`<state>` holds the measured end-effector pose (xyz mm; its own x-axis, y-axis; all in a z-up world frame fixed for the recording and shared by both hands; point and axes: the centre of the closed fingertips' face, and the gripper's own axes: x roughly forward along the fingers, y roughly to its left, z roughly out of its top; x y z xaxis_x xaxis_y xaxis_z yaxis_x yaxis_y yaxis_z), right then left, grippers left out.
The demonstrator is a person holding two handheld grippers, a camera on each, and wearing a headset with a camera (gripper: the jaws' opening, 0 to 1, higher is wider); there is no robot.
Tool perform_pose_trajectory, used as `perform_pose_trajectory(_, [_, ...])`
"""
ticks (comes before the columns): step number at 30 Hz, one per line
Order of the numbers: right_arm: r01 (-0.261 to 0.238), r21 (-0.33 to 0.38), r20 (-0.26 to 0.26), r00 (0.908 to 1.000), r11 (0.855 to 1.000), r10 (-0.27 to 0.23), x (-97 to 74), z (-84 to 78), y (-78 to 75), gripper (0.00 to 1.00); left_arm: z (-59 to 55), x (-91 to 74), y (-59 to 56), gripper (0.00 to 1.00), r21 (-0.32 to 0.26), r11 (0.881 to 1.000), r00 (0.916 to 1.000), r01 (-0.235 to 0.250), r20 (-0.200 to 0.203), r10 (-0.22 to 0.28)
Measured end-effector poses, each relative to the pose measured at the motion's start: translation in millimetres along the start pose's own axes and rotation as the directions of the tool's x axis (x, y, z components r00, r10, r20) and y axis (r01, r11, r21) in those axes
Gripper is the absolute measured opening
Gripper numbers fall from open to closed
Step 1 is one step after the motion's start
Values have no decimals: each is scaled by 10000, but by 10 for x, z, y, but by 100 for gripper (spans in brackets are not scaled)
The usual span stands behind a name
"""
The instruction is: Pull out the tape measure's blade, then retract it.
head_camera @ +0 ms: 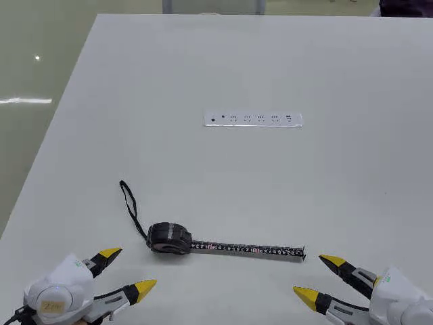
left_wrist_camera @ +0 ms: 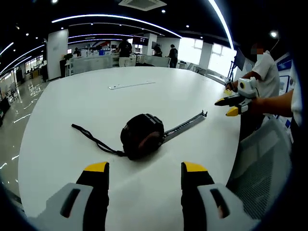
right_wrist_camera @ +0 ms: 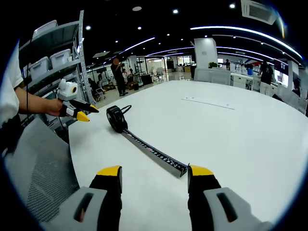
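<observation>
Black tape measure [head_camera: 169,238] lies on its side on the white table [head_camera: 284,74], in the near part of it, toward the person's left. Blade [head_camera: 247,250] is out, flat on the tabletop, running straight from the case toward the person's right. Markings show along it but are too small to read. The hooked end rests on the table.

Black wrist strap [head_camera: 130,205] trails from the far-left side of the case, away from the person, in a long thin loop lying flat.

Left gripper [head_camera: 128,269]: jaws spread, yellow tips apart, nothing between them. It sits just short of the case, pointing at it and not touching. In the left gripper view the case is centred just ahead of the two tips.

Right gripper [head_camera: 318,276]: jaws likewise parted, holding nothing. Its tips are near the blade's hooked end and clear of it in the head view. In the right gripper view the blade end lies low between the two tips, closer to the right-hand one.

Farther up the table, well apart from the tape, a white power strip [head_camera: 254,120] lies flat, roughly parallel to the blade.
</observation>
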<state>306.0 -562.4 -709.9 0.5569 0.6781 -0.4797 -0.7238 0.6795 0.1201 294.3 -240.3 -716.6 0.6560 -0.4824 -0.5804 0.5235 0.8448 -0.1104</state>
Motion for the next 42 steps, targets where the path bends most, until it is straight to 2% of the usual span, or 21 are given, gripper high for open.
perform_pose_trajectory(11, [196, 98, 188, 9996, 9998, -198, -64, 23, 53, 60, -72, -133, -50, 62, -199, 9996, 9998, -193, 87, 195])
perform_pose_trajectory(21, [326, 159, 295, 9990, 9993, -331, -105, -21, 143, 62, -164, -200, -70, 63, -247, 9993, 9995, -295, -64, 294])
perform_pose_trajectory(25, [488, 197, 433, 9978, 9986, -496, -132, -21, 145, 62, -172, -253, -84, 64, -363, 9986, 9993, -373, 33, 374])
perform_pose_trajectory(28, [648, 291, 536, 9964, 9975, -663, -151, -9, 126, 62, -170, -299, -62, 64, -636, 9968, 9984, -476, 278, 495])
perform_pose_trajectory(33, [698, 314, 596, 9956, 9971, -716, -190, -29, 143, 62, -235, -325, -52, 65, -752, 9953, 9978, -602, 236, 621])
perform_pose_trajectory(42, [797, 394, 627, 9947, 9960, -821, -221, -42, 133, 62, -236, -311, -75, 65, -779, 9951, 9979, -604, 170, 619])
